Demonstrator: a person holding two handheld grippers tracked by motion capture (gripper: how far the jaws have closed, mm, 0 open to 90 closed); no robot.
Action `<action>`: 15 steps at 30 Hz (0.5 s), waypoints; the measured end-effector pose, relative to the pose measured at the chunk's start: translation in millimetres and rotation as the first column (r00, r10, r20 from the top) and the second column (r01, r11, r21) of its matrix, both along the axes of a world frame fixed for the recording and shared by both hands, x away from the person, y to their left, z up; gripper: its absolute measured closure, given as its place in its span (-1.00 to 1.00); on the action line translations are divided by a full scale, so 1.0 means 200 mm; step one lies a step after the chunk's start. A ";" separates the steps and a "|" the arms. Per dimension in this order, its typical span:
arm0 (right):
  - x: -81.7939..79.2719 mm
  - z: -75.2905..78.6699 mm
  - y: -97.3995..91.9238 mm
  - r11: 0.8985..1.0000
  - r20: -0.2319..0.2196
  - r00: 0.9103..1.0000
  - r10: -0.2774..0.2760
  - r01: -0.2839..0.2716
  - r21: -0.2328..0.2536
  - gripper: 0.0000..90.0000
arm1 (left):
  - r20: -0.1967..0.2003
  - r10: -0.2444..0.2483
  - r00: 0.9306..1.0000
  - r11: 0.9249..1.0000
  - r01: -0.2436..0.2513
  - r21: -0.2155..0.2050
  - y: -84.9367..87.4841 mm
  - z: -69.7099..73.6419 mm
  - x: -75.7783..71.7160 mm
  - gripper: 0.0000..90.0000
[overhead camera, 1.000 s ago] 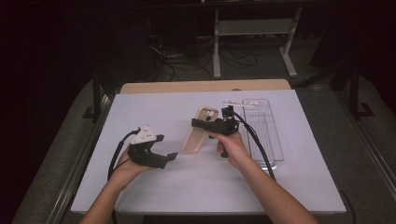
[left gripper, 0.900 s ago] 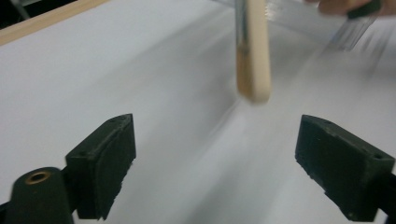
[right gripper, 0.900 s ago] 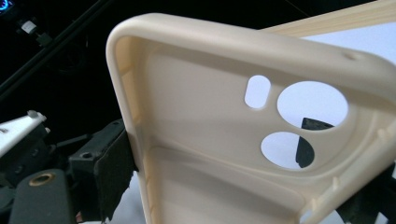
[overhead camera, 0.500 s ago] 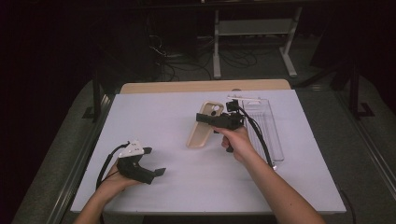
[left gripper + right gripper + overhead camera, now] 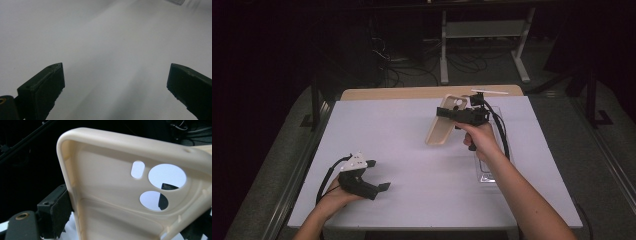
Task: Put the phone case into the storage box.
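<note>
A cream phone case [image 5: 437, 132] with camera holes hangs above the white table [image 5: 402, 135], tilted almost upright. My right gripper [image 5: 443, 113] is shut on its upper part. In the right gripper view the case [image 5: 107, 195] stands between the black pads [image 5: 56, 211], its inner side facing the camera. My left gripper [image 5: 379, 175] rests low at the table's near left, open, jaws pointing right. Its jaws have widened within the last second. In the left gripper view the pads [image 5: 42, 90] stand far apart with bare table [image 5: 112, 37] between them.
A clear plastic tray [image 5: 492, 170] lies on the table just right of my right forearm. A wooden edge [image 5: 412, 93] runs along the table's far side. Metal stand legs [image 5: 482, 30] and cables are on the dark floor beyond.
The right gripper has lifted the phone case off the table and tilted it upright. The left hand has dropped toward the near left edge and its jaws have spread.
</note>
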State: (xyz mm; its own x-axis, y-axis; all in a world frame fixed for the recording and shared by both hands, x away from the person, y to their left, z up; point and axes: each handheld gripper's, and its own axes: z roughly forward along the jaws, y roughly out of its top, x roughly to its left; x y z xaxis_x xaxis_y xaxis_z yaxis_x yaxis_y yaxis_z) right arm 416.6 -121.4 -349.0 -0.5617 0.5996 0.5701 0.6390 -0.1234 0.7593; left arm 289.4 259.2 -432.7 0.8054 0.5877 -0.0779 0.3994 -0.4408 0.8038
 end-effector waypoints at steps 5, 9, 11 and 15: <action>0.03 0.05 -0.08 0.999 0.014 0.999 -0.042 0.043 -0.012 -0.72 | -0.001 -0.012 1.000 1.000 0.012 0.020 0.00 0.00 0.00 -0.98; 0.06 0.09 -0.15 0.997 0.021 0.997 -0.080 0.080 -0.016 -0.72 | -0.001 -0.013 1.000 1.000 0.013 0.026 0.00 0.00 0.00 -0.98; 0.07 0.10 -0.18 0.995 0.021 0.995 -0.093 0.093 -0.019 -0.72 | -0.004 -0.014 1.000 1.000 0.014 0.012 0.01 0.00 0.01 -0.98; 0.08 0.13 -0.23 0.992 0.034 0.992 -0.124 0.125 -0.033 -0.72 | -0.005 -0.013 1.000 1.000 0.013 0.003 0.02 0.01 0.01 -0.98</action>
